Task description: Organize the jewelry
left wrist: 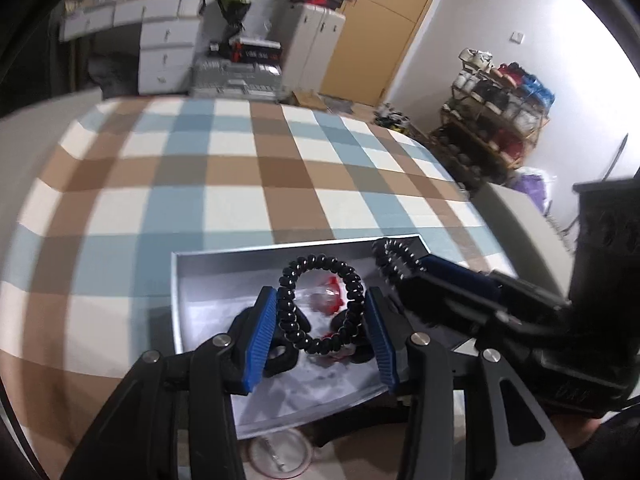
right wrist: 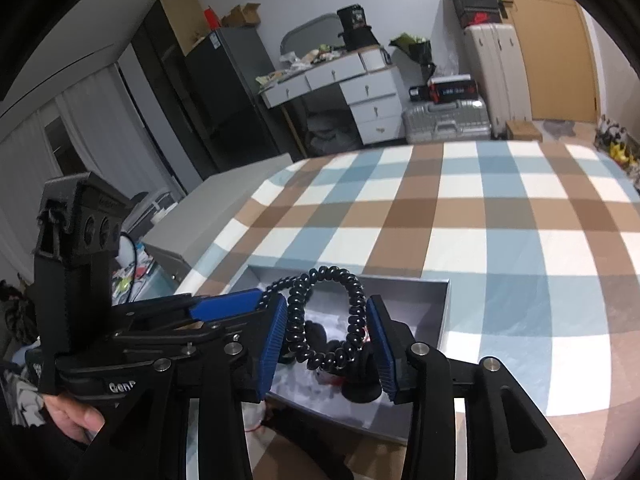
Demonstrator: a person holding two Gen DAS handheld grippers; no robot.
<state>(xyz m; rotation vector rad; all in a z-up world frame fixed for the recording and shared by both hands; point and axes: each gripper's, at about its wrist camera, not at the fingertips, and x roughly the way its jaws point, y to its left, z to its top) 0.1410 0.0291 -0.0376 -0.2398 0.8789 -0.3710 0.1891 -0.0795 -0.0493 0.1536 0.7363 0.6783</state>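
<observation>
Our left gripper (left wrist: 322,318) and right gripper (right wrist: 329,330) each clamp a black coil bracelet (left wrist: 320,300), both held above the open grey box (left wrist: 178,280) near the checked tabletop's (left wrist: 240,184) front edge.

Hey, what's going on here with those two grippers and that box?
A person is sorting jewelry with two handheld grippers over a grey box on a checked tablecloth. The left gripper and the right gripper each have a black spiral coil band between their blue pads: the left coil band, the right coil band. Both are above the box, which holds red and dark items.
</observation>
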